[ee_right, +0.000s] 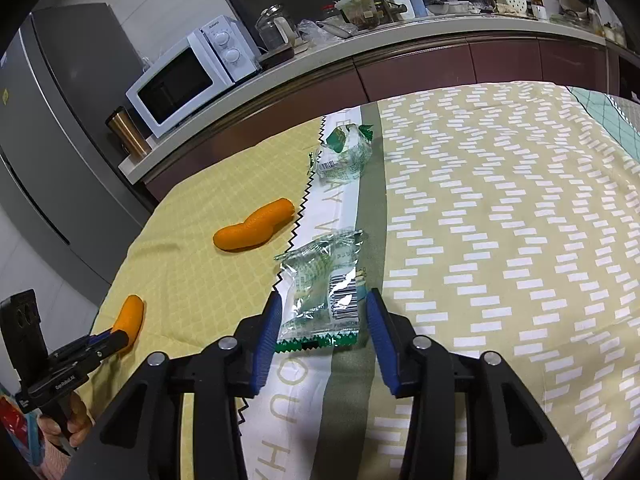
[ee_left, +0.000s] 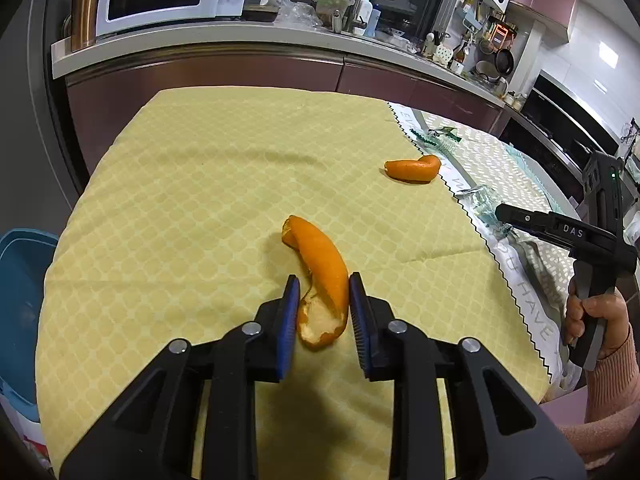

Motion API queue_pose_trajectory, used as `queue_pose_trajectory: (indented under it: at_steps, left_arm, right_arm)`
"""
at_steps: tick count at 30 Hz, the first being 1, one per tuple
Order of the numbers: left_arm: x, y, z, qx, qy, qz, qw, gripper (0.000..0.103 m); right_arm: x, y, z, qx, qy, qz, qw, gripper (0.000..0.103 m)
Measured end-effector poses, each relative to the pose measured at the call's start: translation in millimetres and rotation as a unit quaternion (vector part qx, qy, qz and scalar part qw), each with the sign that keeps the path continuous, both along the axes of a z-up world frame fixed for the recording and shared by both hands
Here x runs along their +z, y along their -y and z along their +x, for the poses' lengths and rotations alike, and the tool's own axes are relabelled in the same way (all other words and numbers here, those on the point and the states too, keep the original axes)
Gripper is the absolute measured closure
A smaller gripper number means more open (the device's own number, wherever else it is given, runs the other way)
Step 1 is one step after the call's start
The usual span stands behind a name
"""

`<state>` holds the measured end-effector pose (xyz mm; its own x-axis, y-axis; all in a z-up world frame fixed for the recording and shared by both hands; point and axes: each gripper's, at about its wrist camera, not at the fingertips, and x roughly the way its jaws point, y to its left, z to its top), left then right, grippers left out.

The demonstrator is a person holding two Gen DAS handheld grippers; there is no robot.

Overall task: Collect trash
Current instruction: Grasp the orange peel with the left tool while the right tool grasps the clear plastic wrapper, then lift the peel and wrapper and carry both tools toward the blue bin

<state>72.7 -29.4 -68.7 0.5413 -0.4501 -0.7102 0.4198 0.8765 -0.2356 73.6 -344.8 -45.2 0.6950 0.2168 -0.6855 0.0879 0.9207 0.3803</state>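
Now ridged blue fingers (ee_left: 362, 312) flank a curled orange peel (ee_left: 320, 276).

The bin (ee_left: 20, 312) is cut off at the left edge; the peel's (ee_right: 129, 322) lower end is hidden by the left tongs (ee_right: 106, 340).

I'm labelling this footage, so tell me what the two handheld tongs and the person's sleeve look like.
Both tongs, left and right, have matte black angular frames with silver round pivot bolts and ribbed blue pads. Seen from the left wrist view, the right one has white lettering on its body, a small green light and a grey handle. The sleeve is pink ribbed knit. No cables show.
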Motion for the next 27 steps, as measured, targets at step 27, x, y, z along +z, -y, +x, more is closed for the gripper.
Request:
queue_pose_trajectory:
  at_steps: [27]
  left_arm:
    - [16,-32,-18,0.029,0.026,-0.012,0.9992,0.084]
  right_arm:
    - [23,-71,8,0.111,0.042,0.054,0.991,0.074]
